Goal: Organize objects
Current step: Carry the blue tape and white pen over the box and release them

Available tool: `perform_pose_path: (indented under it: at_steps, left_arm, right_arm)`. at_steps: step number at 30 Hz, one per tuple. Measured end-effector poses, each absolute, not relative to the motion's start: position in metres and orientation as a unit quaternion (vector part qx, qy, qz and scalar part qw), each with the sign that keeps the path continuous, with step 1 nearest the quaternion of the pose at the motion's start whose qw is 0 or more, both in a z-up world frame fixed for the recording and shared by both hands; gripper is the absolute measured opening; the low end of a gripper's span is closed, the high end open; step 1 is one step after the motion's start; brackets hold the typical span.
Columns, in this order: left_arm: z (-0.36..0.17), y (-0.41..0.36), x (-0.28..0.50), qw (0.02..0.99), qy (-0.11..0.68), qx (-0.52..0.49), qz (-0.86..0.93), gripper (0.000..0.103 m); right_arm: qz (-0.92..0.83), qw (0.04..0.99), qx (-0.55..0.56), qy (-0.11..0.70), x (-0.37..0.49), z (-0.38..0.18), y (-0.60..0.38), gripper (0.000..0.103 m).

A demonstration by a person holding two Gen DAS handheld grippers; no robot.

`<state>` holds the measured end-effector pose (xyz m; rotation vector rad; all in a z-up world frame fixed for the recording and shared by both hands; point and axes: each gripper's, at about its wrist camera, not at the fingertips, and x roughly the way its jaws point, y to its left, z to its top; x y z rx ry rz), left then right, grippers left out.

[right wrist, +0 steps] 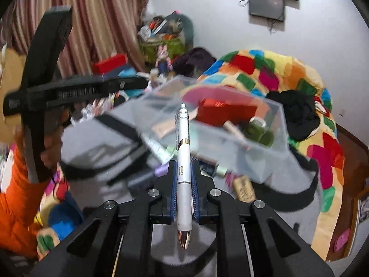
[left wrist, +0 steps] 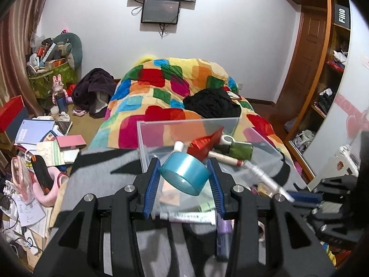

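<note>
My left gripper is shut on a teal round ring-shaped container, held tilted just in front of a clear plastic box. The box holds a red tube, a green item and a white stick. My right gripper is shut on a white pen with a copper tip, pointing lengthwise along the fingers toward the clear box. The pen also shows at the right of the left wrist view. A white tube and a purple item lie below on a grey and black cloth.
The box sits on a bed with a colourful patchwork quilt and black clothes. Books and papers litter the floor at left. A wooden wardrobe stands at right. A hand in an orange sleeve grips a black tool frame.
</note>
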<state>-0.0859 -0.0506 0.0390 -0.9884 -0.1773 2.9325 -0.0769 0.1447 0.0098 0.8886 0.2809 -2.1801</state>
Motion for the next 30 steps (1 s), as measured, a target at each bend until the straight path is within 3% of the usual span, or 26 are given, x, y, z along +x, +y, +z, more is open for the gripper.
perform_pose_path:
  at_steps: [14,30]
  left_arm:
    - [0.007,-0.058,-0.142,0.017,-0.065,-0.378,0.923,0.042]
    - [-0.008,-0.047,-0.154,0.047,-0.053,-0.411,0.909,0.043]
  right_arm:
    - [-0.876,0.292,0.384,0.016,-0.180,0.012,0.140,0.010]
    - [-0.852,0.284,0.437,0.044,-0.202,-0.026,0.120,0.011]
